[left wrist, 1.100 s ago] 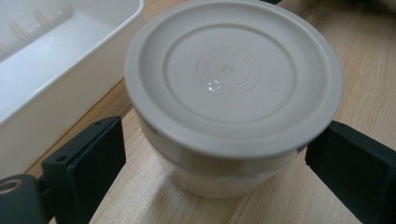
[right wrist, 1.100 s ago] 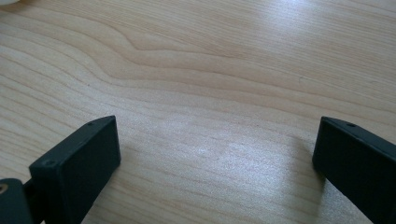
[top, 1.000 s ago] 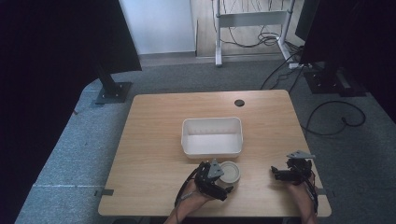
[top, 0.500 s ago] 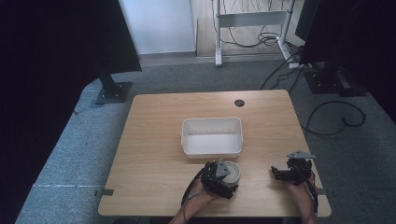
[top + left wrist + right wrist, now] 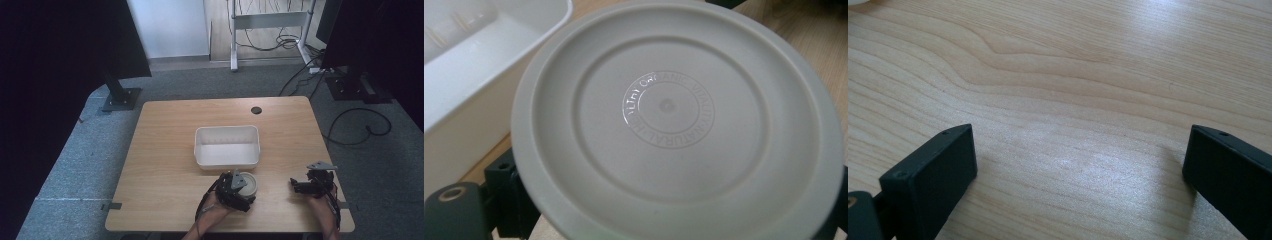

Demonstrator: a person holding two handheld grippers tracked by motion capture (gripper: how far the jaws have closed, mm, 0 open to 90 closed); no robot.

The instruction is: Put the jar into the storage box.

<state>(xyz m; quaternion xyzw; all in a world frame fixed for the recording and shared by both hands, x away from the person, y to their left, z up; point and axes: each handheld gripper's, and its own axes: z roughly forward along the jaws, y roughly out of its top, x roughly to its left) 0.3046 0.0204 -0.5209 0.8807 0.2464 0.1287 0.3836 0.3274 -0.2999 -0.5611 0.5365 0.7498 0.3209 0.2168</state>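
I've got the left gripper (image 5: 239, 189) clamped on a round grey lid (image 5: 674, 120) just in front of the white bin (image 5: 227, 146). Right gripper (image 5: 305, 186) jaws spread over the bare wooden table (image 5: 165, 130); grey carpet (image 5: 80, 150) and cables (image 5: 355, 125) around.

A pale grey lid (image 5: 674, 125) with embossed ring lettering, a white tub (image 5: 227, 146), black grippers, a light wood-grain table (image 5: 165, 165).
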